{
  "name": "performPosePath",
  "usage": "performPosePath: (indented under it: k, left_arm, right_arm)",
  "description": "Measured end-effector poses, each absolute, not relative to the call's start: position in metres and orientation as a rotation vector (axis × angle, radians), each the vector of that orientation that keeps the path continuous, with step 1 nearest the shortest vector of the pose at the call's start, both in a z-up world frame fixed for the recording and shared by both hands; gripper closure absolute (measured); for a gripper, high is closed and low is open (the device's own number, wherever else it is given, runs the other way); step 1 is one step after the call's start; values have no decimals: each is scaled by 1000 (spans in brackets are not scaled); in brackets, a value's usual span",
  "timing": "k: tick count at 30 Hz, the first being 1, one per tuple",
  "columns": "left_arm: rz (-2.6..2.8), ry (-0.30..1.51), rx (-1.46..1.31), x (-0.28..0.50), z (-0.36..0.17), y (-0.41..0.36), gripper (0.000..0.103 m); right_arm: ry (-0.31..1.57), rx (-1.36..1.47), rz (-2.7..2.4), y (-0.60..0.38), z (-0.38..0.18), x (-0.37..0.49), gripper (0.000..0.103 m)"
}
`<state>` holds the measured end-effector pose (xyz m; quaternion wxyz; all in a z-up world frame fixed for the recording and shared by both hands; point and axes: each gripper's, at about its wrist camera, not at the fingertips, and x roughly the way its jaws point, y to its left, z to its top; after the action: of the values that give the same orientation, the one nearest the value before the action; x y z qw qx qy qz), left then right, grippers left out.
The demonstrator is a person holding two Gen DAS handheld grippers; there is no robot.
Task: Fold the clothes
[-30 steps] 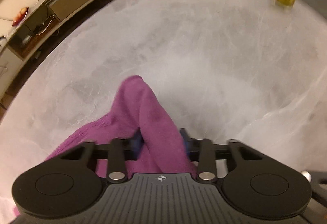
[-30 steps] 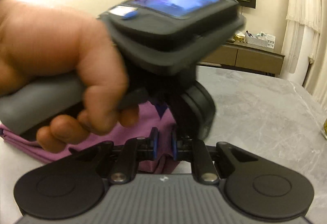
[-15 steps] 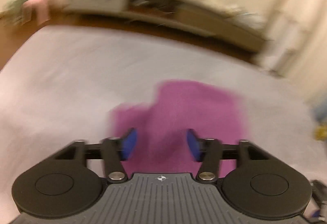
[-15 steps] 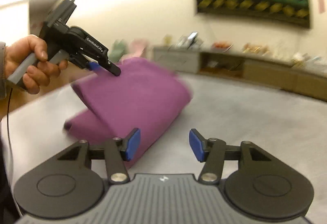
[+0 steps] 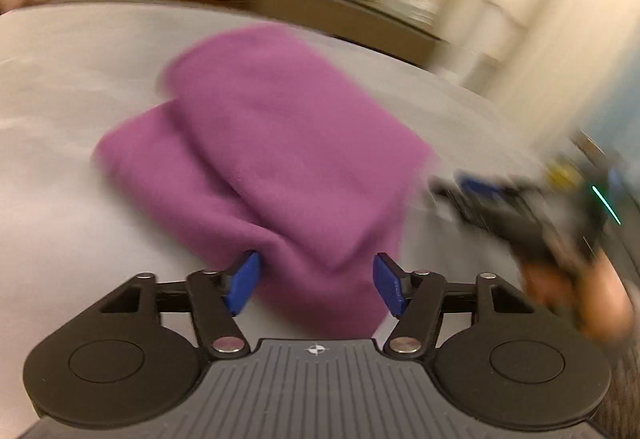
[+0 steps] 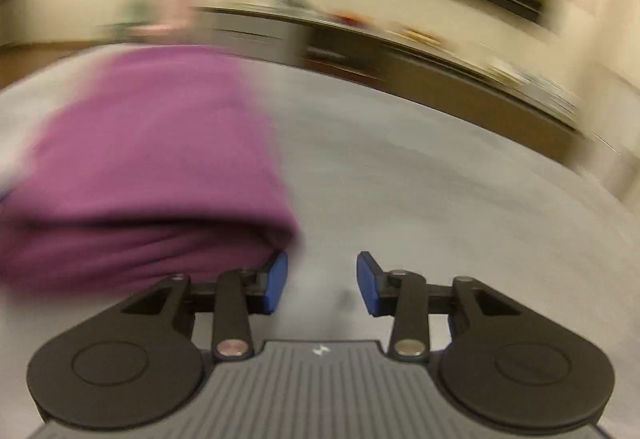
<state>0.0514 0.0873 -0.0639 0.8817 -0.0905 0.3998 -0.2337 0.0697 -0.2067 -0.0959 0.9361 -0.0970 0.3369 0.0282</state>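
A second ago both my fingers pinched the purple cloth [image 5: 280, 159]; now left fingers [image 5: 316, 285] and right fingers [image 6: 322, 285] gape empty, cloth folded mid-frame on the table [image 6: 440, 199].

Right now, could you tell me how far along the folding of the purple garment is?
Mostly done, it seems: the purple garment lies on the grey table in a doubled-over bundle, one layer lapped over another. Nothing is in hand: the left gripper and right gripper both have open jaws holding no cloth. What may remain is squaring the offset lower layer; blur hides the finer edges.
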Motion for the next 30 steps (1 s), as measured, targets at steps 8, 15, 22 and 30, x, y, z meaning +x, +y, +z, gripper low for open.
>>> performPosePath:
  k: [8,15,22,30]
  left_arm:
    - [-353,702,-244,57,-56,129,40]
    - [-289,760,-139,69,-81,134,37]
    - [-376,690,-32,66,-86,123,39]
    - [-482,668,8,69,-100,128,50]
  right_arm:
    - [462,-218,254,-193,-56,-4,66]
    - [625,-341,303,-144,-98,-8,54]
    - [509,-493,288,-88,-70,-7,54]
    - [545,-741,385,-8,-88,40,63]
